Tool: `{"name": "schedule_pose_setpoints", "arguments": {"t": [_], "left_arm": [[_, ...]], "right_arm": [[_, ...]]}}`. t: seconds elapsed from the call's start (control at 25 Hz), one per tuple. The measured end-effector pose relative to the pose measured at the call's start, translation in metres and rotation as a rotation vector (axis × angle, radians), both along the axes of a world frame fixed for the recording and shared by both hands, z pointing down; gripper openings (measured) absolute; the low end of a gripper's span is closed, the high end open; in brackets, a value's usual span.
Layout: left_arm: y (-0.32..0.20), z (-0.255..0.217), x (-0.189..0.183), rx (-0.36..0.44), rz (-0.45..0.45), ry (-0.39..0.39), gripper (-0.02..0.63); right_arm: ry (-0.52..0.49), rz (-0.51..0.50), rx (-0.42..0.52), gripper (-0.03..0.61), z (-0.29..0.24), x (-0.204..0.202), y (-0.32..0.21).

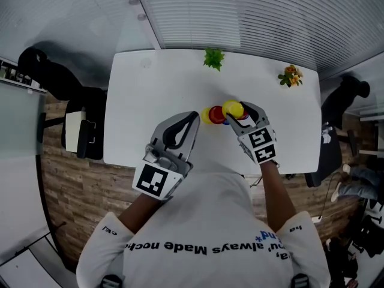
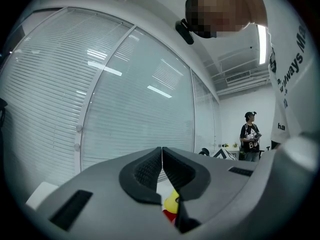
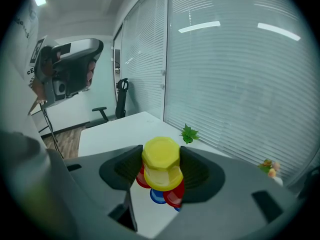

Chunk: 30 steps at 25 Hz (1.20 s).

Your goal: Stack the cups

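As seen along the right gripper (image 3: 161, 170): clamped on a yellow cup (image 3: 161, 156), jaws kept wide by it, pressing on both flanks. Cup bottom-up, rim flaring below the jaws. Just under and beyond those jaws: red cups (image 3: 175, 195) and a blue cup (image 3: 157, 197), tight cluster on the white table (image 3: 115, 131); cannot tell whether touching the gripped cup. Farther ahead of the right gripper, near the far table edge: small green plant (image 3: 189, 133). Off to its right: orange flowers (image 3: 267, 168). Up to its left: the left gripper (image 3: 75, 66), with a black office chair (image 3: 120, 101) beyond.

From the head view: right gripper (image 1: 237, 111) angled forward and down, yellow cup (image 1: 233, 108) at its tip, over the cluster. Just left of that tip: red cups (image 1: 216, 114), then a second yellow cup (image 1: 206, 115), side by side on the table (image 1: 150, 119). Left gripper (image 1: 193, 117) just beside that second yellow cup, contact unclear.

Along the left gripper (image 2: 161, 166): jaws fully together, nothing between them, aimed about level at the window blinds (image 2: 125, 109). Below its tip: slivers of yellow and red cup, which ones unclear. Far off to its right: a person (image 2: 250, 136) standing.
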<state>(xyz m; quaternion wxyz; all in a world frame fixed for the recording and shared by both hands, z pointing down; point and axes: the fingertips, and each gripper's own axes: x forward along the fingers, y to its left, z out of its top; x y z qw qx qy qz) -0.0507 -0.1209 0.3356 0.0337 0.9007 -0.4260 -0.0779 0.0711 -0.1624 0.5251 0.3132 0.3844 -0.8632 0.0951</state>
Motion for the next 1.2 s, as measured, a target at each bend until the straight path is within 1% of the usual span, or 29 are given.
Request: {"name": "schedule_pose_setpoints", "arguments": {"t": [0.12, 0.56, 0.64, 0.96, 1.04, 1.2], "left_arm": [[-0.002, 0.000, -0.001, -0.003, -0.004, 0.007, 0.021], [-0.005, 0.004, -0.003, -0.009, -0.008, 0.002, 0.021], [-0.003, 0.004, -0.002, -0.006, -0.004, -0.004, 0.021], [0.001, -0.003, 0.000, 0.005, -0.001, 0.013, 0.021], [0.003, -0.001, 0.001, -0.002, 0.000, 0.007, 0.021], [0.006, -0.001, 0.006, 0.002, 0.010, 0.007, 0.021]], "right_arm": [[-0.013, 0.001, 0.010, 0.245, -0.002, -0.004, -0.006], [-0.007, 0.011, -0.002, 0.249, 0.007, 0.000, -0.011], [-0.005, 0.016, -0.005, 0.261, 0.007, 0.001, -0.011], [-0.039, 0.034, 0.038, 0.272, -0.010, 0.003, -0.008], [-0.051, 0.042, 0.057, 0.268, -0.021, 0.005, -0.005], [-0.074, 0.061, 0.095, 0.240, -0.040, 0.013, 0.004]]}}
